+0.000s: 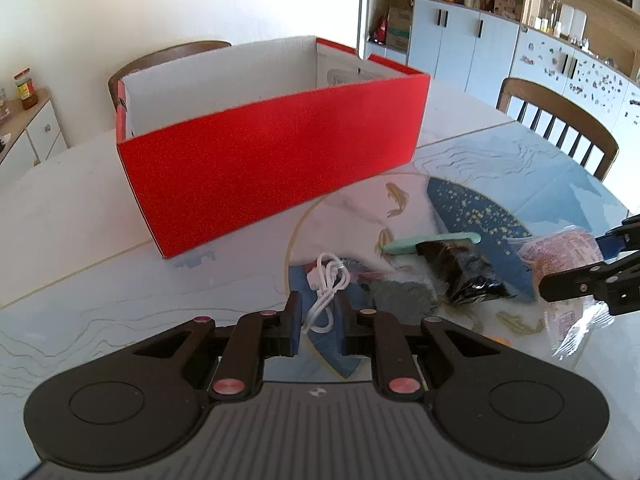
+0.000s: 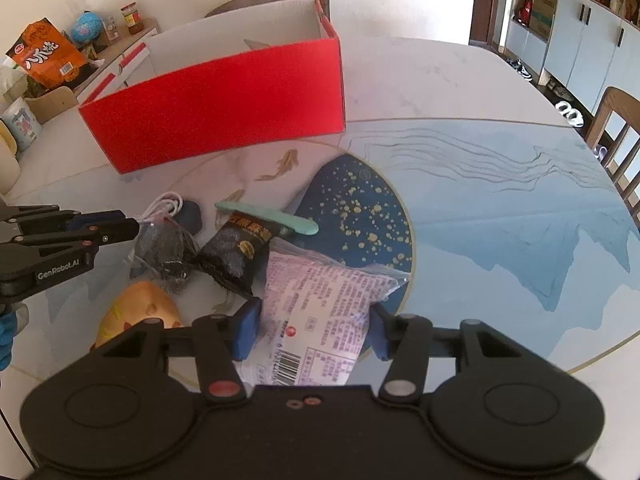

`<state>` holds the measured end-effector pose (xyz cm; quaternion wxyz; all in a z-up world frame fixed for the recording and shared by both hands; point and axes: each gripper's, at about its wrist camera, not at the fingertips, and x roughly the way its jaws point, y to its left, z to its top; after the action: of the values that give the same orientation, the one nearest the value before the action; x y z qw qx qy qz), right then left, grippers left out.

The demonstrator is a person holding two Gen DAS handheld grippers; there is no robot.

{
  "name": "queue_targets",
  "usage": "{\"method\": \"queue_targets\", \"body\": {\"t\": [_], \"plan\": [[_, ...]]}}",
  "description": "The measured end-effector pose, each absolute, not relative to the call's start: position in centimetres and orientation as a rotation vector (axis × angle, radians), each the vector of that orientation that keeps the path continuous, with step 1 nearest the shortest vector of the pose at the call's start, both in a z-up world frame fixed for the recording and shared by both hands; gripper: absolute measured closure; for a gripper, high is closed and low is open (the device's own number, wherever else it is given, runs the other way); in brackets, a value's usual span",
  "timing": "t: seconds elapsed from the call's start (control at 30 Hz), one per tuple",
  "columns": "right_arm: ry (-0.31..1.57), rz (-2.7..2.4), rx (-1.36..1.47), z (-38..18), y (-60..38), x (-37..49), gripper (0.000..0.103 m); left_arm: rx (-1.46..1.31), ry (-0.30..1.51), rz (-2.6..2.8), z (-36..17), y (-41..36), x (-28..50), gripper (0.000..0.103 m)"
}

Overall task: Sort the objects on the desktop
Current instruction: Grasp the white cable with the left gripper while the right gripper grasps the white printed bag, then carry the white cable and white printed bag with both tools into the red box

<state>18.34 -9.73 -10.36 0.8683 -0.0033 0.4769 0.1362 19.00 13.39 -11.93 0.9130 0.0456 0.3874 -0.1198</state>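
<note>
Red box [image 1: 272, 148]: open at table's [image 1: 72, 216] far side, almost nothing visible inside. Sorting barely begun.
Left gripper [image 1: 318, 322]: closed on white cord [image 1: 326, 288].
Right gripper [image 2: 314, 332]: half open, pads against pink packet [image 2: 320, 300]; firm hold uncertain.
Left on table: black packet [image 2: 236, 252], green stick [image 2: 268, 216], dark bag [image 2: 166, 250], orange item [image 2: 136, 312].

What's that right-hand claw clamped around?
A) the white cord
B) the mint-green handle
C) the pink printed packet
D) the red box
C: in the right wrist view the pink printed packet sits between the blue pads of the right gripper, which press on its sides.
</note>
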Motion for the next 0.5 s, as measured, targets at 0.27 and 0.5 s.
{"method": "queue_targets", "body": {"t": [0.27,0.5], "plan": [[0.967,0.309,-0.011,-9.0,-9.4,17.9,0.05,0.073,0.786,-0.24,-10.4,13.4,18.0,0.089],[0.95,0.334,-0.023,-7.9,-8.9,17.4,0.05,0.056,0.782,-0.248,-9.1,13.6,17.3,0.089]]}}
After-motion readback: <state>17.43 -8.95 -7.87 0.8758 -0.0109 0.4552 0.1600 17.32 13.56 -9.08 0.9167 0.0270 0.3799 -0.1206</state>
